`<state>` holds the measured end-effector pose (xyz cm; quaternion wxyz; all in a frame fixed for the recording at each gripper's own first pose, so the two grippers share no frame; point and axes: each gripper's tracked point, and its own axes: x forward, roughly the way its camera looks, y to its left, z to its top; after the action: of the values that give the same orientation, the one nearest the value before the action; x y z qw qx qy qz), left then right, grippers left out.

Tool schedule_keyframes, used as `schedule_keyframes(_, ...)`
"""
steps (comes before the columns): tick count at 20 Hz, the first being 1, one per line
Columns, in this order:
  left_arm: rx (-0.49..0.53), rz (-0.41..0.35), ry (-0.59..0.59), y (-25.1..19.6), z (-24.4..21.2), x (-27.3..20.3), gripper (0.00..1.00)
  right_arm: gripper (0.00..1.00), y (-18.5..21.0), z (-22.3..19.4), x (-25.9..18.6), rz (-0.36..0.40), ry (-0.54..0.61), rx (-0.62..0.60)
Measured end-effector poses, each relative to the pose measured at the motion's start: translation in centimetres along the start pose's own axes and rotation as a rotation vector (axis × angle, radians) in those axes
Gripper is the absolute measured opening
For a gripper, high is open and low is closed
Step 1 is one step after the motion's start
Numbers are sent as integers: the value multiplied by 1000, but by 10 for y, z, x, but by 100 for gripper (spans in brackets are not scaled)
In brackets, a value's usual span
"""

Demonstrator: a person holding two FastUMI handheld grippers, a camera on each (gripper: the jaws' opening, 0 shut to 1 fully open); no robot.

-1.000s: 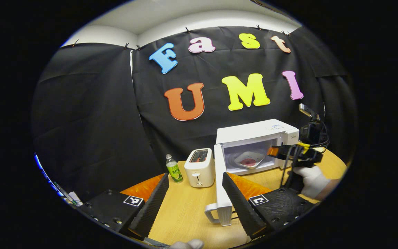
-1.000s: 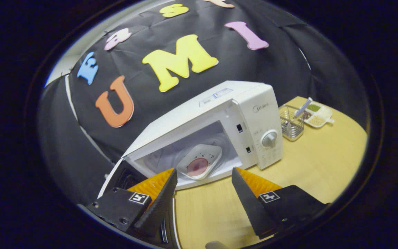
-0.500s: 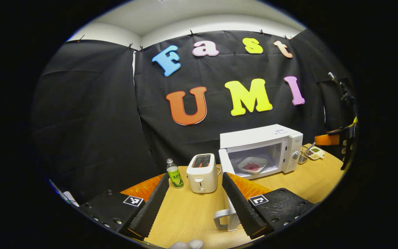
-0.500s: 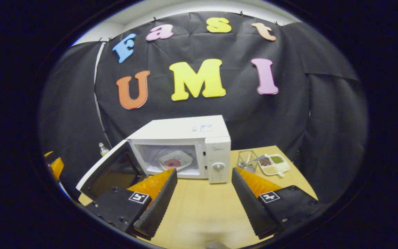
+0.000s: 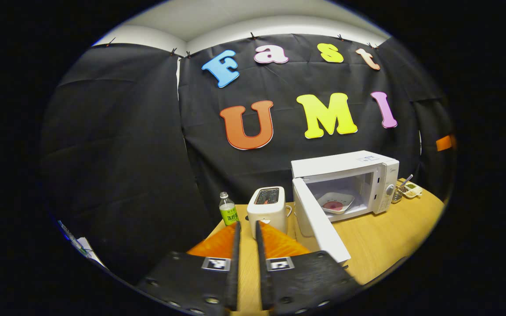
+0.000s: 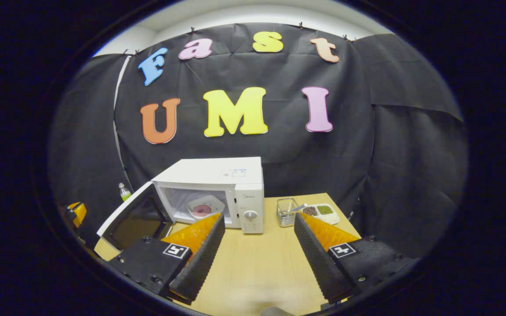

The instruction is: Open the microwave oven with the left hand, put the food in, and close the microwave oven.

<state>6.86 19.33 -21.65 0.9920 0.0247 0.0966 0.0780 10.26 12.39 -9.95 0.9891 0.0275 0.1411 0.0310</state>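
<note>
Wooden table (image 6: 262,263) beneath wide-spread right claw (image 6: 256,243).

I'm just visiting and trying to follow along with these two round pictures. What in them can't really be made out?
- Food on the plate inside the microwave: too small in both views to tell what it is.
- Microwave door: its handle end is hidden behind the left gripper in the left gripper view.
- Contents of the divided tray beside the wire basket: too small in the right gripper view.
- Bottle: partly hidden behind the door in the right gripper view.
</note>
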Motion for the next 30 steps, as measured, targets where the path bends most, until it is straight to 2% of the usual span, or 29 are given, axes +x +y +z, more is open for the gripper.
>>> schedule_keyframes(1, 3, -7, 3, -2, -5, 5, 4, 100, -1, 1, -1, -3, 1, 1)
schedule_keyframes(2, -2, -21, -4, -6, -9, 6, 0, 100, -3, 2, -4, -6, 0, 2)
schedule_keyframes(10, -50, -78, 123, -31, -78, 13, 0, 100, -30, 5, -23, -55, 12, 0)
schedule_keyframes(15, -41, -102, 107, -51, -79, 4, 0, 100, -35, 9, -23, -44, 27, 10)
schedule_keyframes(18, 0, -124, 90, -69, -78, 2, 0, 100, -35, 14, -26, -33, 19, 13)
schedule_keyframes(23, 15, -246, 57, -126, -72, -2, 0, 100, -46, 17, -34, -50, 19, 43)
schedule_keyframes(24, 20, -271, 57, -138, -72, -2, 0, 92, -49, 16, -36, -57, 20, 45)
schedule_keyframes(25, 22, -297, 53, -149, -70, -2, 0, 92, -51, 14, -37, -65, 24, 45)
schedule_keyframes(26, 21, -325, 50, -163, -69, -1, 0, 100, -54, 13, -40, -74, 27, 46)
schedule_keyframes(27, 20, -352, 48, -175, -67, 1, 0, 92, -58, 12, -43, -84, 29, 51)
schedule_keyframes(28, 23, -378, 44, -189, -66, 3, 0, 100, -61, 12, -46, -92, 32, 56)
schedule_keyframes(30, 29, -429, 30, -214, -61, 5, 0, 100, -70, 10, -51, -110, 35, 69)
